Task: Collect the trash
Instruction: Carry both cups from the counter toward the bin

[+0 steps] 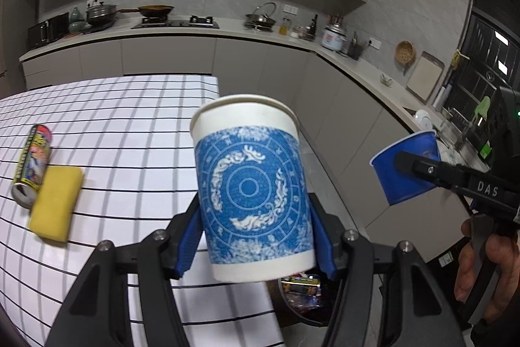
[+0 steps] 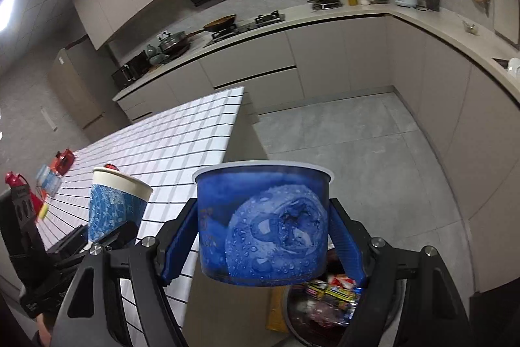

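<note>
While both cups hang over the bin (image 2: 312,314) beside the table (image 1: 130,126), I've got each one pinched: my left gripper (image 1: 256,246) clamps the paper cup (image 1: 252,187) low on its wall w/ the blue pads, upright, slightly tilted; my right gripper (image 2: 263,246) squeezes the blue tub (image 2: 263,223) across its lower half. Both look empty & light, thin-walled, so they'll dent if I press harder; near the base is the stiffest spot, rim's springy. Tub's glossy, prob. slippery. Bin's already got wrappers in it, right below the tub. Further back on the table: a can (image 1: 32,165) on its side touching a yellow sponge (image 1: 55,204), the can's likely next. Beyond that, kitchen counter (image 1: 182,31) w/ pans, well apart.
</note>
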`<move>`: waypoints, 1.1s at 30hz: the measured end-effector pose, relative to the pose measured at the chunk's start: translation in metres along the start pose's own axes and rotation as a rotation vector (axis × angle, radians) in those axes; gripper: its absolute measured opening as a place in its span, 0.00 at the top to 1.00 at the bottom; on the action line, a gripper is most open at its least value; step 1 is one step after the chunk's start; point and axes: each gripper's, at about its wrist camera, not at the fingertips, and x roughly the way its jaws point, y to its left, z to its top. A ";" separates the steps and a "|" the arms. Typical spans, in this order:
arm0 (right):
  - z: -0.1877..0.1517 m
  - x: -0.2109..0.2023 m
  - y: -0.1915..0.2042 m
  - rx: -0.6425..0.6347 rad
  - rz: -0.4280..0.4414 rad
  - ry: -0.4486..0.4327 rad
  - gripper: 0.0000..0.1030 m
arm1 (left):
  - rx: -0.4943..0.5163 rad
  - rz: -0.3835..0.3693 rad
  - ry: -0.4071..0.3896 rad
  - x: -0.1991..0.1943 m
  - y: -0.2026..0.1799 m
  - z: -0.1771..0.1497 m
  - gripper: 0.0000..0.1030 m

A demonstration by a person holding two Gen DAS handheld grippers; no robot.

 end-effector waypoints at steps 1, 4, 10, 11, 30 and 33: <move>-0.002 -0.001 -0.004 -0.002 -0.007 0.002 0.24 | 0.005 -0.004 0.004 0.002 -0.006 -0.002 0.41; -0.008 -0.006 -0.021 0.006 -0.016 0.009 0.24 | 0.021 -0.011 0.016 0.008 -0.022 -0.007 0.41; -0.015 -0.010 -0.048 -0.001 -0.034 0.024 0.24 | 0.023 -0.015 0.041 0.020 -0.042 -0.016 0.41; -0.017 -0.010 -0.051 -0.006 -0.038 0.027 0.24 | 0.023 -0.014 0.047 0.022 -0.046 -0.019 0.41; -0.043 0.011 -0.097 -0.084 -0.037 0.108 0.24 | -0.023 0.048 0.110 0.052 -0.088 -0.064 0.41; -0.053 0.022 -0.106 -0.083 -0.035 0.138 0.24 | -0.032 0.051 0.134 0.060 -0.093 -0.075 0.41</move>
